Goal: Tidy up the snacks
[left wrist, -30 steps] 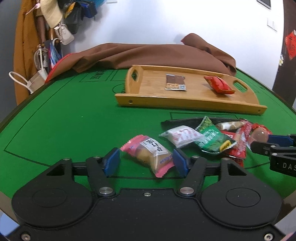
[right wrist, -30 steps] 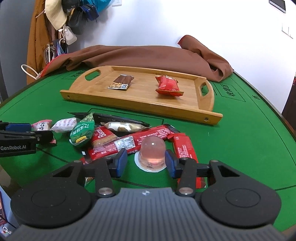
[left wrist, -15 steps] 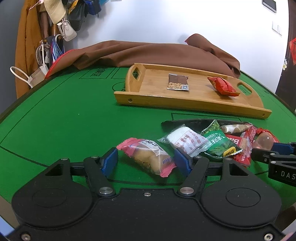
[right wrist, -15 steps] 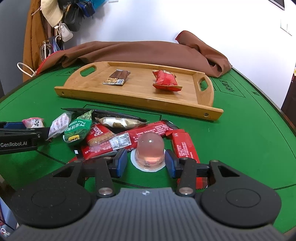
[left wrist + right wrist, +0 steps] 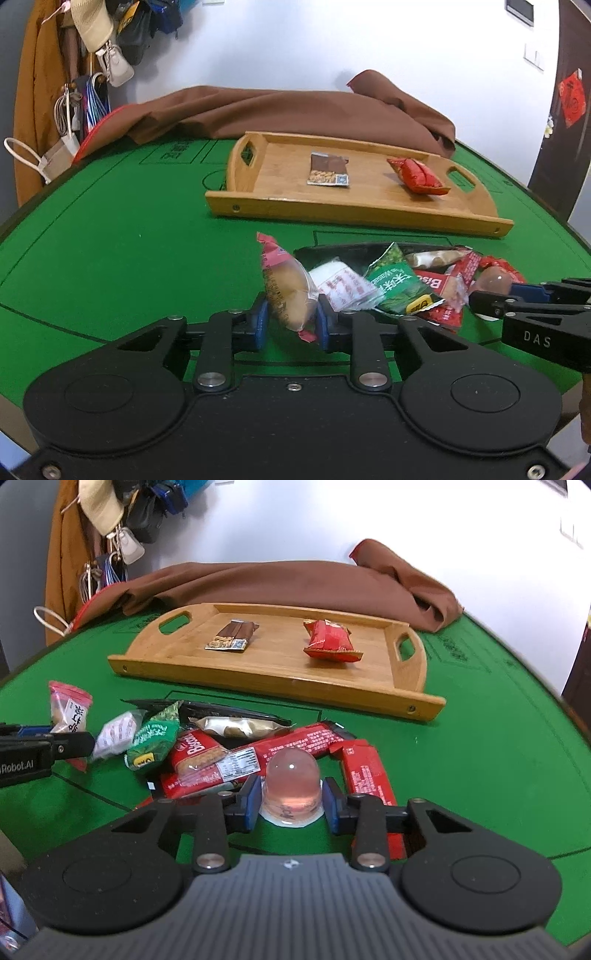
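On the green table [image 5: 110, 236], at six o'clock in the left wrist view, the left gripper [image 5: 290, 320] pinches a pink-ended bread packet [image 5: 286, 288] between its blue pads, the packet standing nearly upright. Toward three o'clock from it lies a heap of snacks: a white packet [image 5: 341, 286], a green packet [image 5: 397, 286] and red biscuit wrappers [image 5: 443, 291], all touching one another.

At six o'clock in the right wrist view, the right gripper [image 5: 291, 800] has its jaws closed against both sides of a clear pink jelly cup [image 5: 291, 782], whose base appears to sit on the felt. A red bar [image 5: 364, 771] lies at three o'clock of the cup.

At twelve o'clock, beyond the heap, the wooden tray [image 5: 258, 675] carries a brown chocolate bar [image 5: 232, 637] and, well apart from it, a red pouch [image 5: 330, 640]. Behind the tray sprawls a brown cloth [image 5: 277, 583].
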Demonstrator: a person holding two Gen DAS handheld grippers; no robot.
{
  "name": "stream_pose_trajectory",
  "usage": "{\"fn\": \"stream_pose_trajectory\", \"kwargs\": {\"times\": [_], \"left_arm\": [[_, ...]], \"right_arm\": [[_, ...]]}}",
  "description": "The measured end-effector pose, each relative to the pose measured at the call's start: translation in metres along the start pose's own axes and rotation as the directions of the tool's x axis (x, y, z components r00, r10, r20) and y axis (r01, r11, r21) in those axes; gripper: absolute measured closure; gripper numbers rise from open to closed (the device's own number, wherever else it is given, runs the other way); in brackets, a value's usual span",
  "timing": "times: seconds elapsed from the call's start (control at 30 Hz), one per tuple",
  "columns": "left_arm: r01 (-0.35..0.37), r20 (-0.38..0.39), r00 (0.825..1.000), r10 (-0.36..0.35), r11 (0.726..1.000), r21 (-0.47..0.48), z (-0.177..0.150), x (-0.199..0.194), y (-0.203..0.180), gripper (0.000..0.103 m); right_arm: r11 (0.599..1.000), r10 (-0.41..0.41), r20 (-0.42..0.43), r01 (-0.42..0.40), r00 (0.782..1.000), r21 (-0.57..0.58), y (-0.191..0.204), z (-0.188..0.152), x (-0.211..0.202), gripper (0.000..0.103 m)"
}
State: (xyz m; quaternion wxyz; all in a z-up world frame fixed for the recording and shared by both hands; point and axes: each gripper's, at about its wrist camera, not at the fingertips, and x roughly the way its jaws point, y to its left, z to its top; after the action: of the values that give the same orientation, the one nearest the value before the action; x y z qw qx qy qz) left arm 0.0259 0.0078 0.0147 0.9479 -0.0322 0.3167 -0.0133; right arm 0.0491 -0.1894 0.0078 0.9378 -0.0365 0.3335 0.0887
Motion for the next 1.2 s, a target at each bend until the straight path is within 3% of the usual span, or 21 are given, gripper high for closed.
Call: {"fn": "stream_pose_trajectory", "kwargs": {"times": [0.3,0.53,0.7,0.73,0.8,0.87,1.13,1.2], "left_arm": [[0.015,0.028,0.999,-0.015,1.000,-0.007,0.009,-0.015,0.005,0.079],[0.078,0.018,0.997,-0.078,0.997,-0.021,0.019,-0.009,0.002,0.079],[0.096,0.026,0.995,-0.096,0.995,-0.010,0.030,-0.005,-0.003,0.079],[0.104,0.028,0.994,-0.104,0.994,-0.012,0.033,-0.004,-0.003,0.079],[0.113,0.032,0.993,-0.112,0.993,-0.016,0.039,-0.002,-0.003,0.080],[0.110,0.040,0.993,-0.110,0.994,-0.013,0.045,0.000,-0.004,0.080],[0.125,0.034,0.992,-0.125,0.992,-0.008,0.051,0.007,-0.007,0.079],[0.131,0.021,0.991,-0.130,0.991,-0.011,0.049,0.010,-0.007,0.079]], "right_arm": [[1.000,0.028,0.008,-0.028,1.000,0.011,-0.001,0.003,-0.010,0.067],[0.994,0.078,0.000,-0.078,0.997,0.076,-0.012,0.010,-0.012,0.068],[0.994,0.065,0.034,-0.067,0.997,0.083,-0.017,0.020,-0.017,0.071],[0.994,0.061,0.040,-0.064,0.997,0.083,-0.018,0.022,-0.018,0.074],[0.994,0.057,0.050,-0.061,0.997,0.086,-0.020,0.027,-0.019,0.097],[0.995,0.048,0.058,-0.053,0.997,0.090,-0.023,0.032,-0.020,0.100],[0.996,0.049,0.064,-0.053,0.997,0.070,-0.027,0.029,-0.021,0.093],[0.997,0.047,0.070,-0.052,0.996,0.060,-0.025,0.026,-0.022,0.076]]}}
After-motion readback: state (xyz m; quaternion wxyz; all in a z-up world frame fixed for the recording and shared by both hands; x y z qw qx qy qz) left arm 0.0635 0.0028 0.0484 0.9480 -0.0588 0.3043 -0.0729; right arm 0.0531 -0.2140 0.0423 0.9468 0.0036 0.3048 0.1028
